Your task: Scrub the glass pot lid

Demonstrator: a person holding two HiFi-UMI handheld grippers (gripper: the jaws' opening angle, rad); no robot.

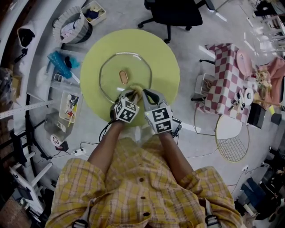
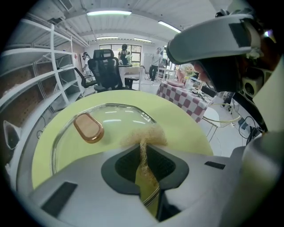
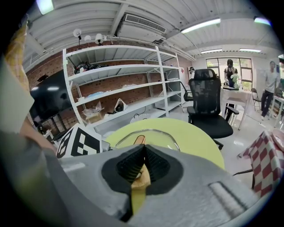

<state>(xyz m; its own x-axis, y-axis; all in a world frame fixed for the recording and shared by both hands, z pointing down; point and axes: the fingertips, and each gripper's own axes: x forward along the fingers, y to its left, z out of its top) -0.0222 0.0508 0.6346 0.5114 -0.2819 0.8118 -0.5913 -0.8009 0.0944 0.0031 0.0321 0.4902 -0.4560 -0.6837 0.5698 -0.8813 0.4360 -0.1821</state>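
Glass pot lid [image 1: 111, 83] [image 2: 111, 126] [image 3: 156, 136] lies flat on the round yellow-green table [image 1: 165, 67] [image 2: 179, 119] [image 3: 202, 144], amber knob [image 1: 124, 76] [image 2: 88, 128] [image 3: 139, 140] up.

Left gripper [image 1: 130, 93] [image 2: 143, 147]: jaws clenched on a tan fibre scrubber [image 1: 137, 91] [image 2: 144, 135]. The fibres fan out past the jaw tips and rest on the lid's near rim, on the side of the knob toward the person.

Right gripper [image 1: 147, 94] [image 3: 143, 151]: jaws pressed together at the tips. A tan scrap sits pinched in the gap behind them [image 3: 139, 178], apparently the same scrubber. In the head view both grippers meet at the tuft, at the lid's near edge.

Marker cubes: the left one [image 1: 125, 110] [image 3: 80, 142] and the right one [image 1: 159, 119] sit side by side just short of the lid's near rim. The sleeves of a yellow plaid shirt [image 1: 142, 187] lead back from them.

Further out from the lid:
- A black office chair [image 1: 173, 13] [image 2: 106, 68] [image 3: 208, 106] stands beyond the lid's far side, off the table.
- A table with a red-and-white checked cloth [image 1: 227, 75] [image 2: 182, 95] [image 3: 266, 159] stands to the lid's right, well apart.
- White shelving [image 2: 40, 75] [image 3: 124, 84] runs along the brick wall to the lid's left.
- Several people stand far beyond the chair, too small to detail.
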